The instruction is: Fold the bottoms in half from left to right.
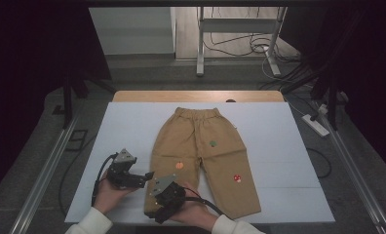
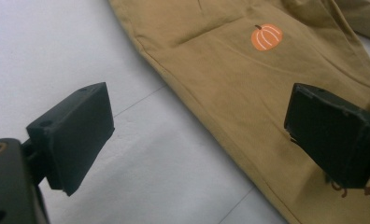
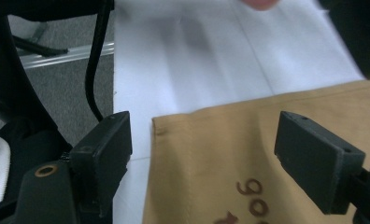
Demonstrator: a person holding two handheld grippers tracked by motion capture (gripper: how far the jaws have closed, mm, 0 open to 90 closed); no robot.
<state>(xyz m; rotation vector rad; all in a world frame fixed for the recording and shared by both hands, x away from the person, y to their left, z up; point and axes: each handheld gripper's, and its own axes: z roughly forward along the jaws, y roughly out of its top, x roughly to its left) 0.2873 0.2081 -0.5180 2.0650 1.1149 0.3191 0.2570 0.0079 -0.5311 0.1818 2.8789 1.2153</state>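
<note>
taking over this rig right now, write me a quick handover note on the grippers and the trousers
Left hand-held gripper: open, holds nothing, at the outer edge of one trouser leg near its hem.
Right hand-held gripper: open, holds nothing, jaws either side of that leg's hem corner.
Tan trousers: spread flat on the white sheet, waistband at the far side, both legs pointing toward the person. Pumpkin patch sits on the leg being worked.
Done: trousers laid out; no fold made.
Left: likely grip that leg at its hem, then start folding. No grip taken yet.
</note>
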